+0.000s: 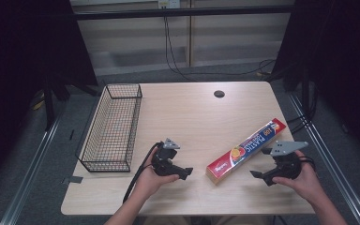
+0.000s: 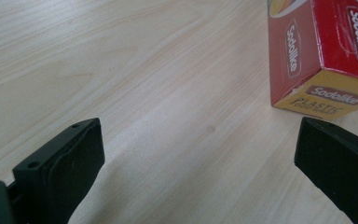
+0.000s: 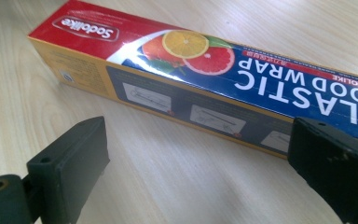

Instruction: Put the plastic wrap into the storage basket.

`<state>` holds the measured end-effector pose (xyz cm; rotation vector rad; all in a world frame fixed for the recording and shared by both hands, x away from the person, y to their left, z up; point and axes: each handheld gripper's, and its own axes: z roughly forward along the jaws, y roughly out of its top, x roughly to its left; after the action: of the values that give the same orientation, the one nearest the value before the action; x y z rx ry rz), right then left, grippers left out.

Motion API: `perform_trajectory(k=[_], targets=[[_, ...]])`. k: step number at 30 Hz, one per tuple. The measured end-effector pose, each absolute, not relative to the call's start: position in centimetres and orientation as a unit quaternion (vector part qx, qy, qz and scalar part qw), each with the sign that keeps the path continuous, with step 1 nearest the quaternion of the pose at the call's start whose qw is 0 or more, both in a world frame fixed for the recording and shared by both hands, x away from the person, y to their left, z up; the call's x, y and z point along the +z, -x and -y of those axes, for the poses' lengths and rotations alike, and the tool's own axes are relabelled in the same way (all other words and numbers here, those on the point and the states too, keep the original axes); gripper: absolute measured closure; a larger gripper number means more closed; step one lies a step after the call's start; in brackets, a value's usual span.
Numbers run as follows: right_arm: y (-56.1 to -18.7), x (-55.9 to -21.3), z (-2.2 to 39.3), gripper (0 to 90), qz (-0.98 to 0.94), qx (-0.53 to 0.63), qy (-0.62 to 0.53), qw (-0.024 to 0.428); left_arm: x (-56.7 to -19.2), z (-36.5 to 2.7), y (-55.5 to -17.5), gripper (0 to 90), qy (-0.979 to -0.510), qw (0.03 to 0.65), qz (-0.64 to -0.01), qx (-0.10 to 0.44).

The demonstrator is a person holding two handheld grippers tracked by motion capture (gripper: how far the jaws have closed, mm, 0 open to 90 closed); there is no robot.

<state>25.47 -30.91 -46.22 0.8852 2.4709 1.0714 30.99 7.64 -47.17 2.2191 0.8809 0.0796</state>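
At the near edge of the surface [image 1: 187, 199] the person's two hands come in, each carrying a tool. The left tool [image 1: 186, 173] sits low over the wood a little left of the middle, pointing to the right; its jaws are spread wide with nothing but bare wood between them, as the left gripper view confirms. Its aim looks deliberate: the near end of the box of plastic food wrap [image 1: 246, 150] shows just beyond its jaws in that view, so this tool seems placed to take or steady that end.

The right tool [image 1: 258, 176] hovers close to the near right corner of the surface, pointing left toward the same box. Its jaws are also spread and pinch nothing; in the right gripper view the box's long side [image 3: 223, 93] lies across the view just ahead of them, near but apart. That approach from the side probably suits a grasp across the box's narrow width.

The box itself lies flat on the right half of the surface, running diagonally from near the middle up toward the right edge, between the two tools and untouched by either.

Farther off, along the left edge, stands an empty black wire basket [image 1: 111, 129], well apart from the box, a likely place for it to go. Near the far edge is a small dark round hole [image 1: 219, 93].
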Motion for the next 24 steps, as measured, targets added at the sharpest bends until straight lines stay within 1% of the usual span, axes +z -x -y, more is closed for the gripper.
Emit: perform_trajectory(k=[6,11,14,17,22,24], targets=[[-26.1,-45.5,31.0,2.6,-0.884,0.351,-0.276,0.140,-47.0,-8.0,-30.9,1.1,-0.866,0.366,-0.340,0.030],[-26.6,-43.9,31.2,2.5,-0.897,0.337,-0.243,0.150,-46.6,-8.0,-30.7,1.2,-0.860,0.380,-0.341,0.030],[-27.4,-43.3,31.1,2.2,-0.907,0.317,-0.232,0.155,-46.5,-8.3,-30.5,1.4,-0.865,0.373,-0.334,0.030],[-28.3,-43.1,30.7,1.8,-0.913,0.302,-0.221,0.163,-46.5,-8.5,-30.4,1.9,-0.863,0.375,-0.338,0.029],[-30.1,-43.1,30.3,0.6,-0.923,0.289,-0.202,0.157,-46.6,-8.7,-30.5,2.6,-0.864,0.371,-0.338,0.027],[-30.6,-43.0,30.2,0.5,-0.925,0.285,-0.192,0.163,-46.7,-8.8,-30.5,2.6,-0.864,0.371,-0.338,0.026]])
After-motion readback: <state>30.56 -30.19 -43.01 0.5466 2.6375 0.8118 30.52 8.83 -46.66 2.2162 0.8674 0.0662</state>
